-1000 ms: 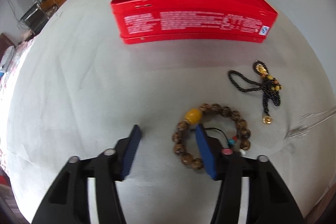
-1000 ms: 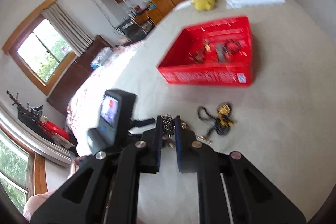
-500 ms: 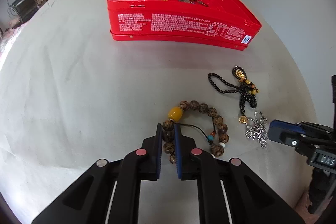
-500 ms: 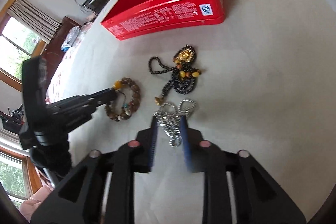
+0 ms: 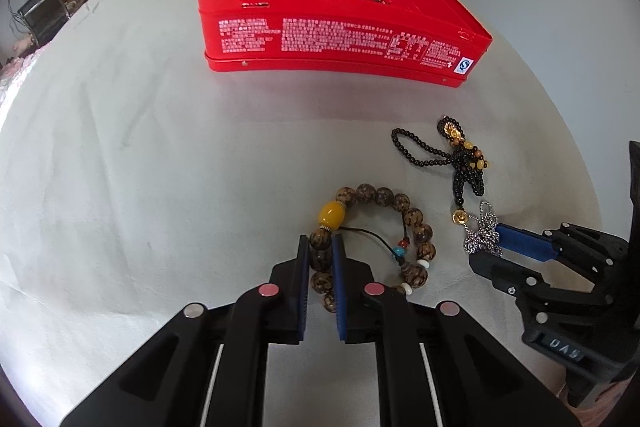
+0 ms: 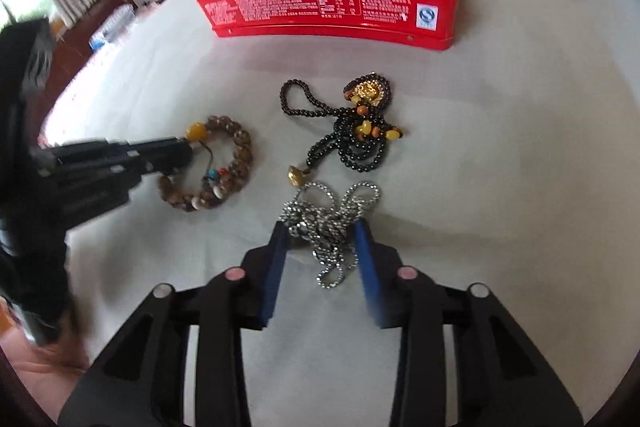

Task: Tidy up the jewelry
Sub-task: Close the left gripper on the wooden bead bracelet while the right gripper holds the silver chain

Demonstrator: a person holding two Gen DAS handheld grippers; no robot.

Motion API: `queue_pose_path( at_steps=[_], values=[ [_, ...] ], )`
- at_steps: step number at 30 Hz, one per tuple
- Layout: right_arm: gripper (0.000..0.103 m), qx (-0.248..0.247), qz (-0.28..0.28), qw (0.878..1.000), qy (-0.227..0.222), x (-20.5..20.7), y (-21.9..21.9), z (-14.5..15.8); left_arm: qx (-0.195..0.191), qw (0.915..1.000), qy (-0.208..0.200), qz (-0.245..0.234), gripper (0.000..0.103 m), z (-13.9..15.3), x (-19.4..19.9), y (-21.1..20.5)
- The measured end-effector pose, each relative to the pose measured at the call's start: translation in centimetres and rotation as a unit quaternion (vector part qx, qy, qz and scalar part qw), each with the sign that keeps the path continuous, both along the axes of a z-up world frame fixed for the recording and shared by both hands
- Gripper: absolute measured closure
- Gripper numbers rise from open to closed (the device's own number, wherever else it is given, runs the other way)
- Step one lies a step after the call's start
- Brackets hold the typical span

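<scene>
While my left gripper (image 5: 320,251) pinches the brown wooden bead bracelet (image 5: 380,239), my right gripper (image 6: 320,239) straddles the tangled silver ball chain (image 6: 332,223), jaws apart. Closing off-centre could snag only one loop, so it slips.

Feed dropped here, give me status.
Left gripper jaws shut on wooden bead bracelet. Right gripper open astride silver chain. Red tin path unobstructed.

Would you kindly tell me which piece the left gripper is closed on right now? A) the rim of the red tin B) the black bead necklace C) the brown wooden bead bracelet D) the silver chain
C: the left gripper has its blue pads pinched on a bead of the brown wooden bead bracelet, beside its yellow bead.
</scene>
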State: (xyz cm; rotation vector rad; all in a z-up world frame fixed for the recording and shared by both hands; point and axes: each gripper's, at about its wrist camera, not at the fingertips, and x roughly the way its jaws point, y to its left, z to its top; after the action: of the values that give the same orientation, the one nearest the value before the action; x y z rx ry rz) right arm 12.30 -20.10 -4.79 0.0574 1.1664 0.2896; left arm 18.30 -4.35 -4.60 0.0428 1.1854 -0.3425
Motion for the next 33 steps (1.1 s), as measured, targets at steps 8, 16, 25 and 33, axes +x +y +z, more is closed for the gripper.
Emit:
queue_pose_path(
  at_steps=[8, 16, 25, 33],
  values=[
    [0.079, 0.004, -0.006, 1.000, -0.004, -0.3, -0.3, 0.2, -0.003, 1.0000, 0.001, -0.001, 0.093, 0.1, -0.5, 0.0],
    [0.096, 0.128, -0.024, 0.991, 0.017, 0.3, -3.3, 1.9, -0.052, 0.9986, 0.000, -0.003, 0.092, 1.7, -0.5, 1.3],
    [0.095, 0.120, -0.014, 0.993, 0.013, 0.1, -3.4, 2.7, -0.055, 0.9985, -0.006, -0.002, 0.092, 2.1, -0.6, 1.5],
    [0.066, 0.080, -0.001, 0.996, 0.028, 0.3, -2.2, 0.3, -0.052, 0.9986, 0.009, -0.004, 0.092, 0.6, -0.3, 1.0]
  ],
)
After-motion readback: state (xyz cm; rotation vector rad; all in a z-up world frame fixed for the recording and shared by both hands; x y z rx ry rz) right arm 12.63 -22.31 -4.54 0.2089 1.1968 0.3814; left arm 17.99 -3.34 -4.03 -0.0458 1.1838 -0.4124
